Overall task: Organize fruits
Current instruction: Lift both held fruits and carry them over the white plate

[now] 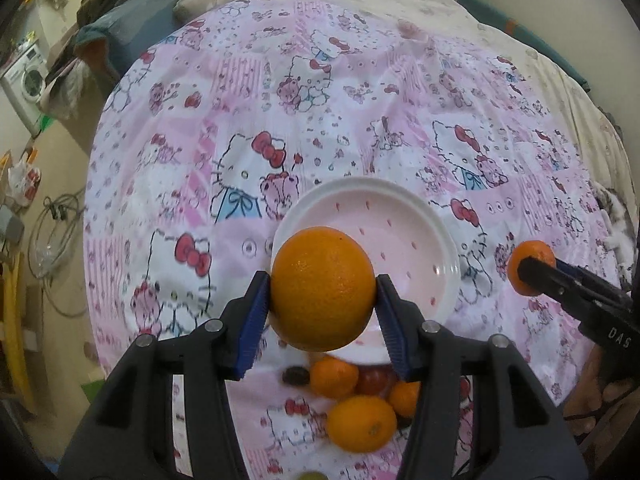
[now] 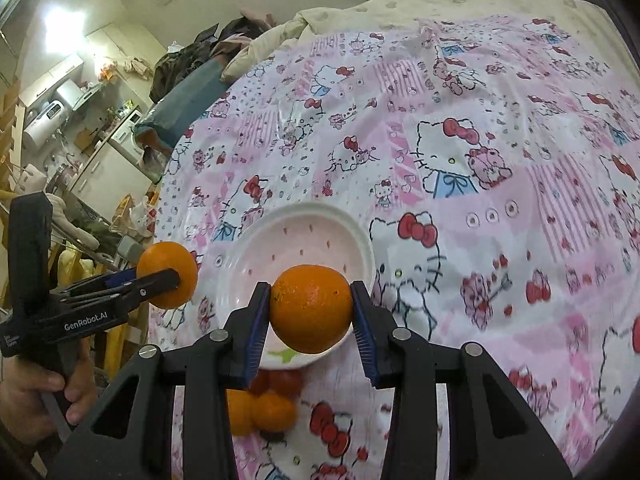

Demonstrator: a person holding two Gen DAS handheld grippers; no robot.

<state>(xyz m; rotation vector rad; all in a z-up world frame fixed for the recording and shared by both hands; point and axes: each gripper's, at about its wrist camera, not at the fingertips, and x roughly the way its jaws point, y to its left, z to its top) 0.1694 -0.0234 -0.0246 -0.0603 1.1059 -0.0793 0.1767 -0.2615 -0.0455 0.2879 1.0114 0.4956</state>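
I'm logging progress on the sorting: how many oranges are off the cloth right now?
2: one orange in the left gripper, one orange in the right gripper, both above the plate. More fruit lies on the cloth, partly hidden.

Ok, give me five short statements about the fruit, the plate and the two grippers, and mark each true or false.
1. The left gripper holds an orange between its fingers. True.
2. The right gripper is open and holds nothing. False: it is shut on a smaller orange.
3. The plate already holds three oranges. False: no fruit lies in it.
4. A pile of loose fruit lies on the cloth on the near side of the plate. True.
5. The cloth is plain blue. False: it is pink and white with cartoon cats.
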